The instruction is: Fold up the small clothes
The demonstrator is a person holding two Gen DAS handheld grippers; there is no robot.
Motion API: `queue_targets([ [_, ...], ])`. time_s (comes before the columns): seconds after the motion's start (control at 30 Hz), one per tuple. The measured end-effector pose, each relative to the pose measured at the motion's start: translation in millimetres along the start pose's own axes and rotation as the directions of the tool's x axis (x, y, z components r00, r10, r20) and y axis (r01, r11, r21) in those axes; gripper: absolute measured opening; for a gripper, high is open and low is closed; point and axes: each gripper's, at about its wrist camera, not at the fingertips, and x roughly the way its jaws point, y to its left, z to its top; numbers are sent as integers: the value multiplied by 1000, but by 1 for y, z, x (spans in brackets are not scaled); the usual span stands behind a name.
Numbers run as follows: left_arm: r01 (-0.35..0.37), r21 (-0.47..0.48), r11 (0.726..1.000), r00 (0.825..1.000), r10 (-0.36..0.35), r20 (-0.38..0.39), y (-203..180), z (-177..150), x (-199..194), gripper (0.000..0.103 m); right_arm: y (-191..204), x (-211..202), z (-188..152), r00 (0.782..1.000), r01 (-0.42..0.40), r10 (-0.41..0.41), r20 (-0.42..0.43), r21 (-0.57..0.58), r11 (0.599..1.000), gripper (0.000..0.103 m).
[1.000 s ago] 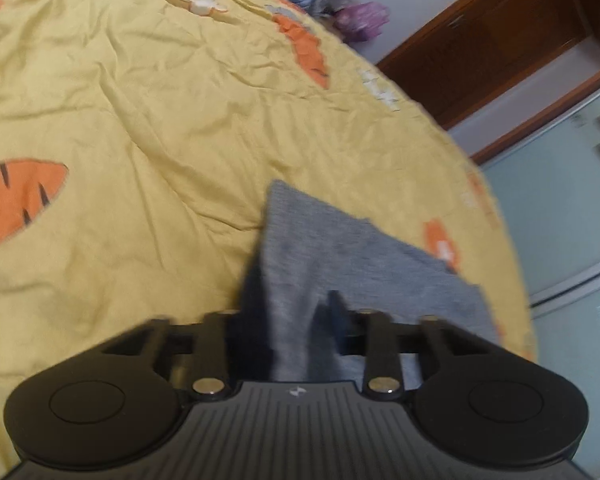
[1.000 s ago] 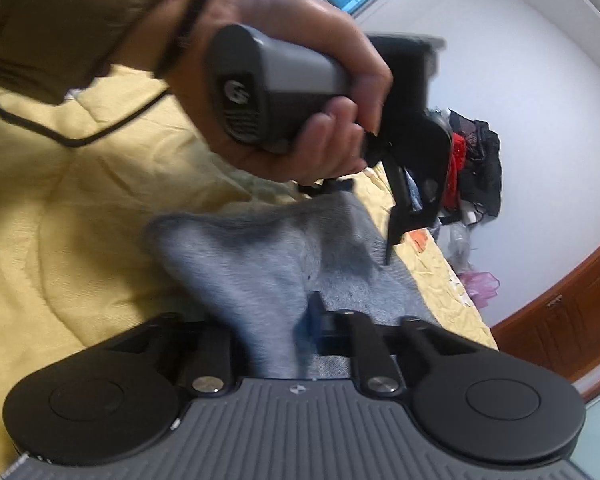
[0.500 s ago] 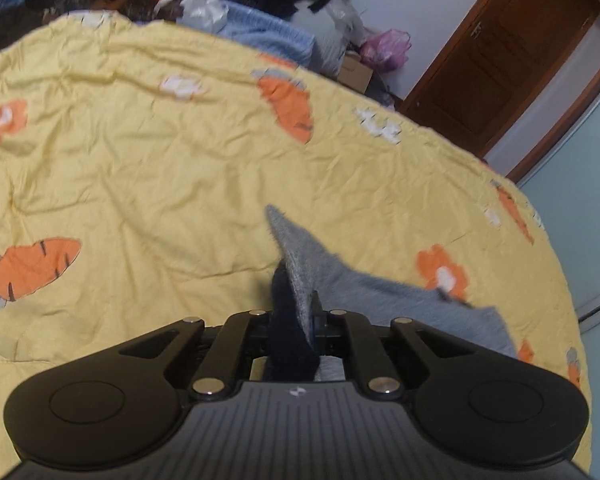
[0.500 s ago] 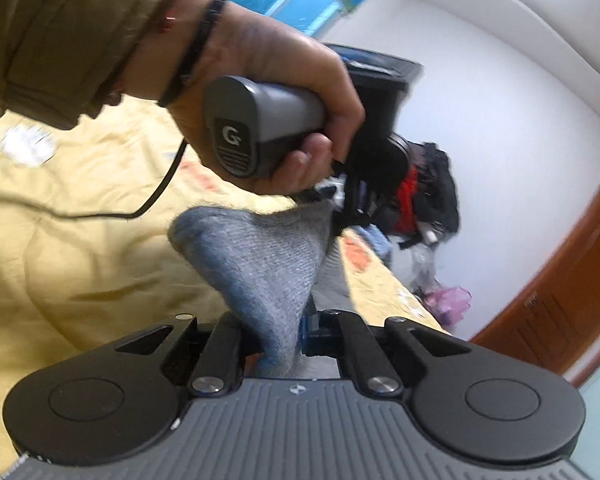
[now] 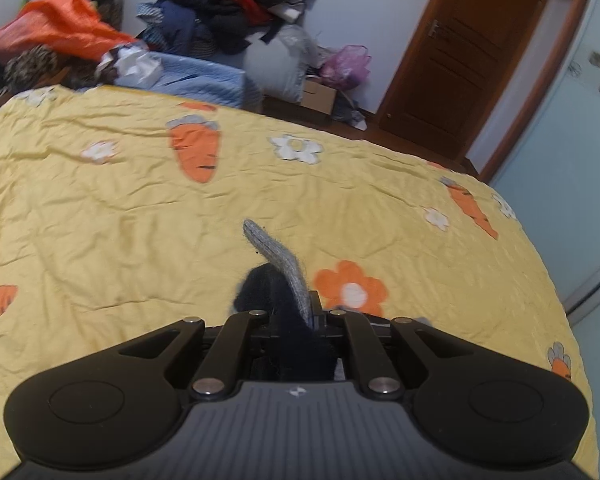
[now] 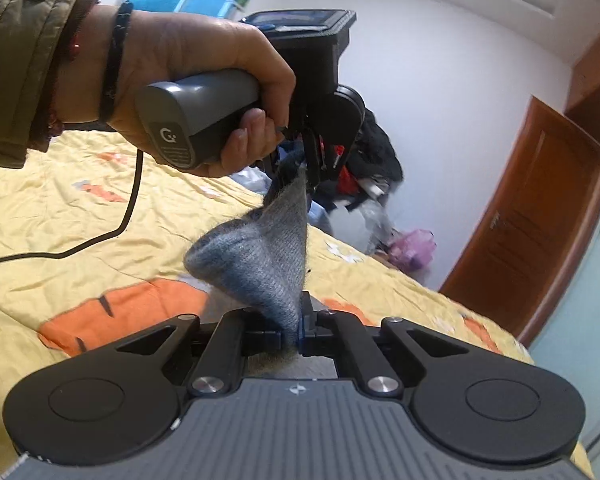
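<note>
A small grey knitted garment with a dark navy part hangs in the air above the yellow carrot-print bedspread, stretched between both grippers. My left gripper is shut on one end of it; that gripper also shows in the right wrist view, held in a hand above the bed. My right gripper is shut on the other end. A grey strip of the cloth sticks up past the left fingers.
A pile of clothes and bags lies beyond the bed's far edge. A brown wooden door stands at the back right, and a pale wardrobe front is on the right. A black cable trails over the bedspread.
Both grippers have lifted the grey garment off the bedspread. The cloth that lay spread on the bed now hangs bunched between the two grippers, and the left view has tipped up towards the room.
</note>
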Motion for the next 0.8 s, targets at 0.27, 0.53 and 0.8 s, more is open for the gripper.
queue_targets([
  [0.27, 1, 90, 996, 1000, 1, -18, -60, -11, 25, 8, -47, 3, -29, 998, 15, -6, -58, 163, 987, 10],
  [0.53, -5, 158, 987, 998, 15, -59, -103, -29, 59, 8, -70, 11, -56, 994, 38, -5, -113, 288, 957, 10],
  [0.8, 4, 193, 981, 994, 17, -108, -133, -48, 88, 8, -90, 7, -80, 988, 47, 15, -153, 397, 917, 10],
])
